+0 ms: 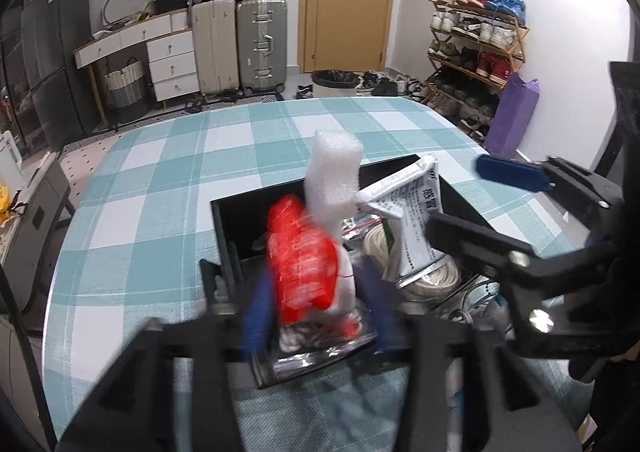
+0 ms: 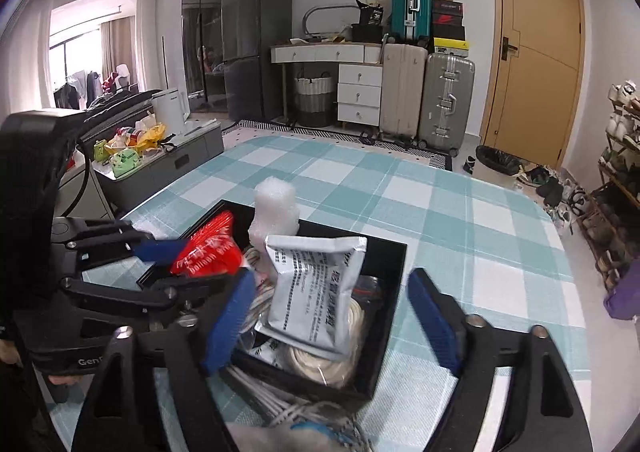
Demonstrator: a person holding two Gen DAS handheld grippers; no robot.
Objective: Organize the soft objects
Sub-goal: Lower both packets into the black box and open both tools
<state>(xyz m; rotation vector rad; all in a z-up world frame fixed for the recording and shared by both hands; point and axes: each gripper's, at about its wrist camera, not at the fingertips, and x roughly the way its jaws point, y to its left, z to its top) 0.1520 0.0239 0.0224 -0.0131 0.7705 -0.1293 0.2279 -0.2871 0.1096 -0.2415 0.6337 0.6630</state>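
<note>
left gripper (image 1: 316, 312): jaws either side of the red packet (image 1: 302, 256), look closed on it, blurred; it sits over the near-left part of the box
black box (image 2: 390, 252): on the checked tablecloth (image 2: 460, 204), near side of the table
already in box: white foam roll (image 2: 276, 208) upright at the far side, silver sachet (image 2: 316, 292) leaning in the middle, white cord coil (image 2: 320, 366) underneath
right gripper (image 2: 332, 312): jaws wide open, empty, at the box's near edge around the sachet
loose: grey cable bundle (image 2: 288, 408) hangs outside the near rim
progress: mostly packed, I judge; red packet going in, cable left
</note>
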